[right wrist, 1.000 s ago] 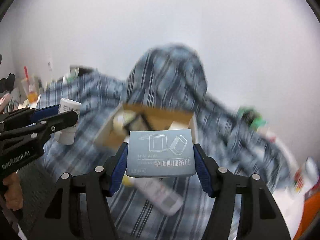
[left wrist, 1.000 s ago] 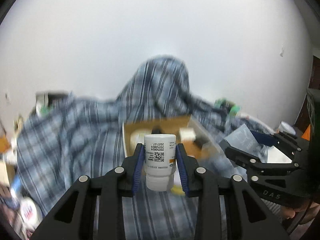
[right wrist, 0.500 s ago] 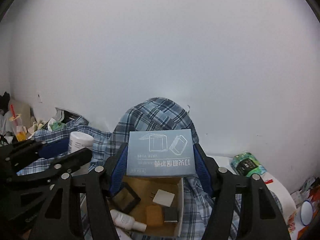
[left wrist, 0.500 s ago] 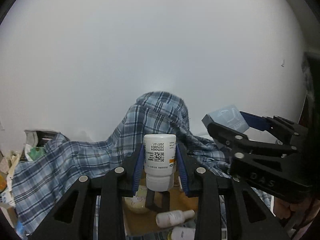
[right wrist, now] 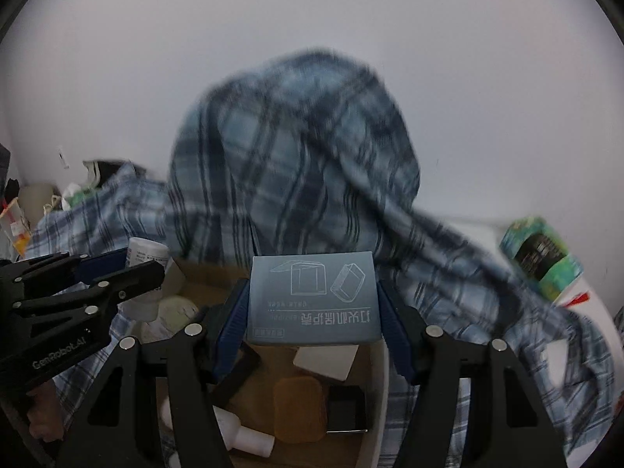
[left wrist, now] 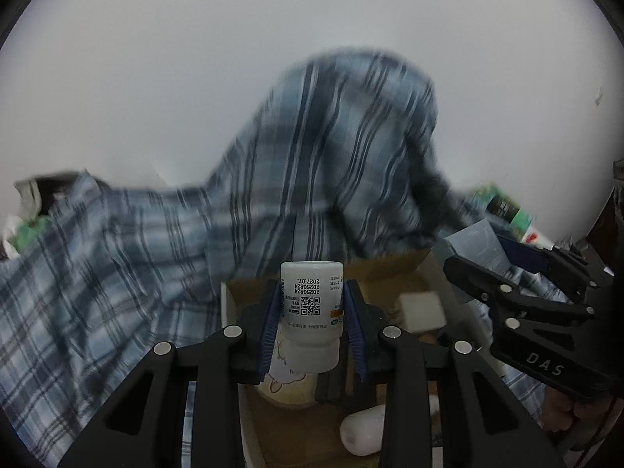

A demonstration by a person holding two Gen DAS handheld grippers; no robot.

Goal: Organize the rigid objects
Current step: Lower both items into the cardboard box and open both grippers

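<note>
- The white bottle [left wrist: 312,312] sits clamped between the blue pads of the left gripper [left wrist: 312,319], label upside down, its narrower end toward the camera; it hangs over the near part of the cardboard box [left wrist: 390,269].
- The grey-blue carton [right wrist: 314,300] is pinched across its width by the right gripper [right wrist: 314,304], jaws closed on its two side faces, printed face to the camera; it too hovers above the open box [right wrist: 202,273].
- Step in hand, judging by the poses: carrying both items to the box and setting them inside.
- To do it well, each hand would best lower until its item nearly rests on the floor of the box, pick a bare patch, and only then let go. The two grippers are close side by side, so releasing one at a time seems wiser.
- Risk: the bottle is smooth and round — dropped on its side, it could roll against what already lies there.
- Already in the box: a white square block [right wrist: 325,360], a tan rounded pad [right wrist: 298,409], a small black block [right wrist: 347,409], a white bottle lying down [right wrist: 241,435] and a pale round container [left wrist: 288,386].
- The carton is flat-faced card with sharp edges and should sit stably on any face.
- Around the box lies a rumpled blue plaid cloth [right wrist: 296,156], soft and heaped high behind it, before a plain white wall [right wrist: 312,19]. Motion blur softens its folds.
</note>
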